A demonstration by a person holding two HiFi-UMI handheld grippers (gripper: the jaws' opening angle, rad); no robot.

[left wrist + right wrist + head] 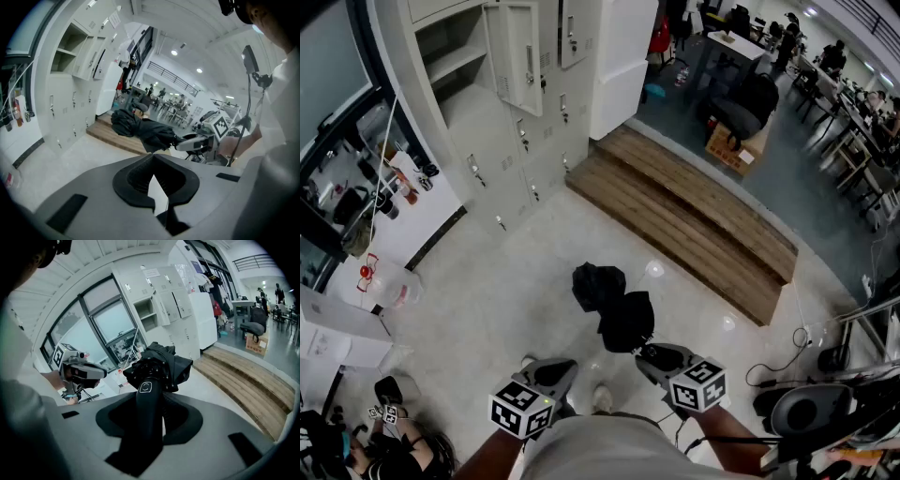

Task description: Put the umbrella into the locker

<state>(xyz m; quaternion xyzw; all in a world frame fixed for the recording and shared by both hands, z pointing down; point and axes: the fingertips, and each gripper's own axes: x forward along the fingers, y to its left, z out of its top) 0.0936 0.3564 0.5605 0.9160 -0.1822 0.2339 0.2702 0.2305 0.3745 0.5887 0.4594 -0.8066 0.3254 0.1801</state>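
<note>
Your right gripper (151, 401) is clamped on the black handle (149, 427) of the umbrella (161, 364). The handle runs straight down the middle between the jaws, and the pads close on either side of it. The folded black canopy bunches up just past the jaw tips and points forward and a little down. From the head view the umbrella (614, 305) hangs in the air over the pale floor (487, 300), out in front of you and clear of the ground.

Your left gripper (154, 180) has its jaws drawn together at the tips with nothing between them. It sits just beside the right gripper, on your left, and touches neither the umbrella nor the other gripper.

Farther out, the bank of grey lockers (511, 155) stands ahead to your left, well apart from the umbrella. One locker door (517, 56) in the upper row hangs open, with an open shelved compartment (455, 66) beside it. A wooden step (694, 220) runs along the floor to the right of the lockers.
</note>
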